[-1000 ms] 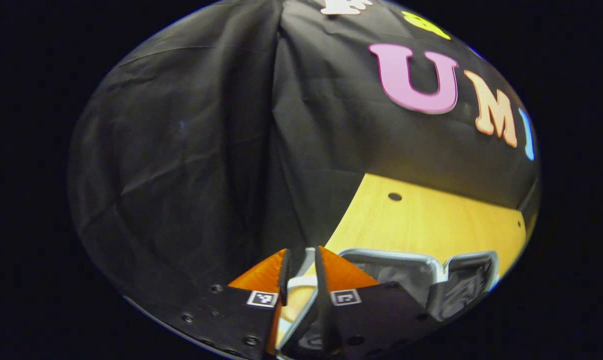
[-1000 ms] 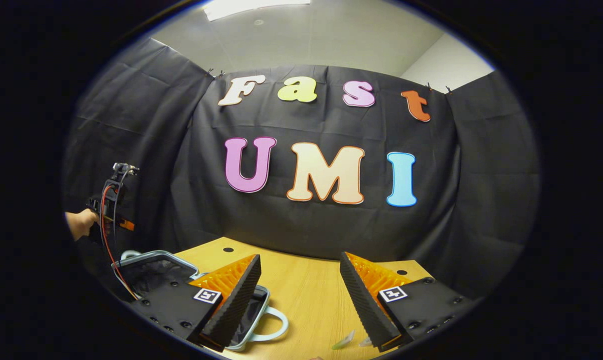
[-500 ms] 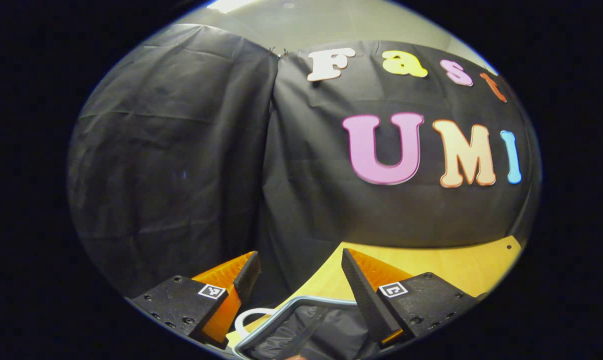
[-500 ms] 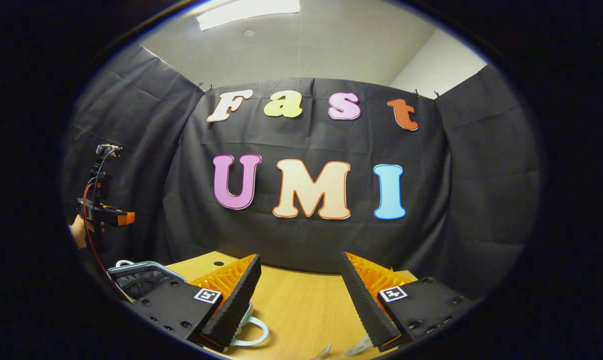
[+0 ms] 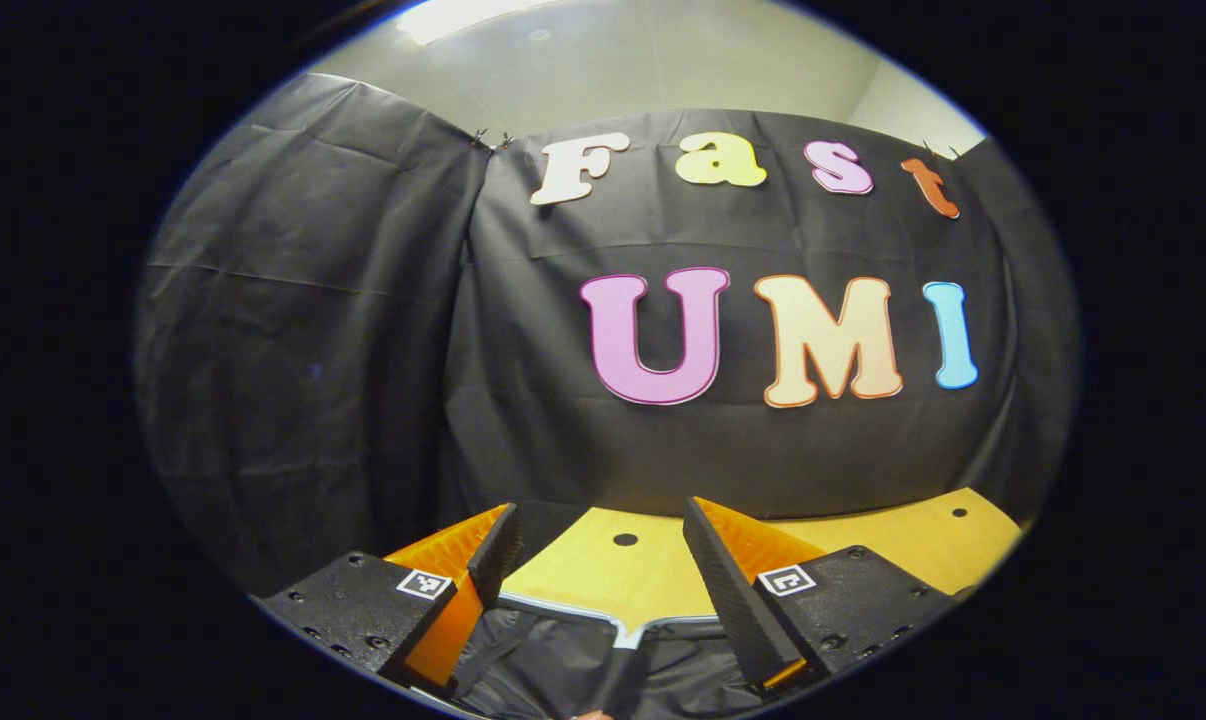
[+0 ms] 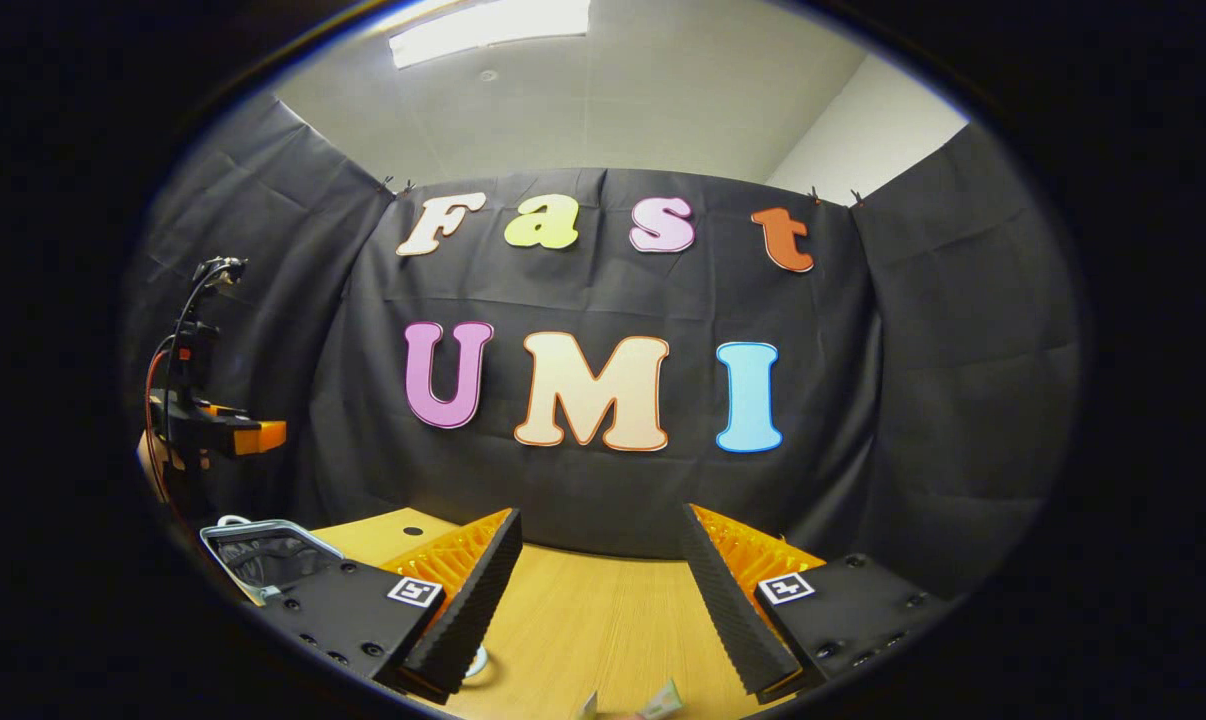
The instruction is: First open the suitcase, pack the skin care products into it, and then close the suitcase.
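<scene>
Suitcase [image 6: 263, 550] open on table [image 6: 583, 620], dark lining visible, contents unclear; both grippers' jaws wide, empty.

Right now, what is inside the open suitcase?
In the left gripper view, the suitcase lies open below the open left tongs: dark fabric lining, no product visible. The tongs cover parts of it, and its lower part runs out of view, so that stays unknown.

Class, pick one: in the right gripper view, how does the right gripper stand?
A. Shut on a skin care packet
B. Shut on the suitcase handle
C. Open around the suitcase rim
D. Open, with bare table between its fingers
D: the right gripper is spread wide, with bare wooden table showing between its fingers.
</scene>
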Motion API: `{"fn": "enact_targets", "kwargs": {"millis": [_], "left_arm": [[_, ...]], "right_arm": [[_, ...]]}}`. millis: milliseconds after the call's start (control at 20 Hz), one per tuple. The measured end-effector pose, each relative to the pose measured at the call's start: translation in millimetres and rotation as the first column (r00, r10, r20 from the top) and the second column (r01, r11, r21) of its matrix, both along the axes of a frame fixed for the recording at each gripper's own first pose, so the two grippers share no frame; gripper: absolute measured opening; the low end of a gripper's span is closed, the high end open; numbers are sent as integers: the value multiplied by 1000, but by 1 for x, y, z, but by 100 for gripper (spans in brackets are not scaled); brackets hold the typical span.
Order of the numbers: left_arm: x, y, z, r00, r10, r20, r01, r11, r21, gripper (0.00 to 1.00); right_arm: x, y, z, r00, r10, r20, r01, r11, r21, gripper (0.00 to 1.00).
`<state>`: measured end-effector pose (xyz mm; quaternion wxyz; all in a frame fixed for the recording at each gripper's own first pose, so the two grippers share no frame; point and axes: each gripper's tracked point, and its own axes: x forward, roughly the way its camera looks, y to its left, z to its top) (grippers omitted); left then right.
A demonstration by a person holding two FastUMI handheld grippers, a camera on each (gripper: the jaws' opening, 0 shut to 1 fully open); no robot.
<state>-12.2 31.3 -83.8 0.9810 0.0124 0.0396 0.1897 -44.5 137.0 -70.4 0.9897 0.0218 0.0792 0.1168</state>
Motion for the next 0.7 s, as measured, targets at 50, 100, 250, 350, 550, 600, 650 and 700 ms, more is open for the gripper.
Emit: {"fn": "enact_targets", "kwargs": {"millis": [50,100,250,350,550,600,650,700], "left_arm": [[2,-14,1,1000,-18,0,18,1000,-8,96],[3,-25,0,1000,-31,-2,31,999,-11,96],[5,-61,5,997,-78,-1,78,997,-2,96],[5,-86,3,994,-113,-4,113,993,-14,95],[11,-134,-7,983,-180,-25,180,984,-19,96],[11,-145,-8,981,-192,-32,191,981,-17,96],[12,-155,-9,978,-204,-35,203,979,-20,95],[12,-165,-10,976,-216,-37,215,976,-24,96]], "right_arm": [[1,-4,0,1000,0,4,0,1000,0,98],[2,-8,0,1000,-2,7,2,1000,0,98],[3,-21,-1,1000,-10,10,10,1000,8,98],[5,-29,-3,1000,-16,8,16,1000,13,98],[6,-47,-5,1000,-18,6,18,1000,17,98],[7,-51,-6,1000,-17,5,17,1000,16,98],[8,-55,-6,1000,-14,7,14,1000,17,98],[8,-58,-6,1000,-12,10,11,1000,19,98]]}}
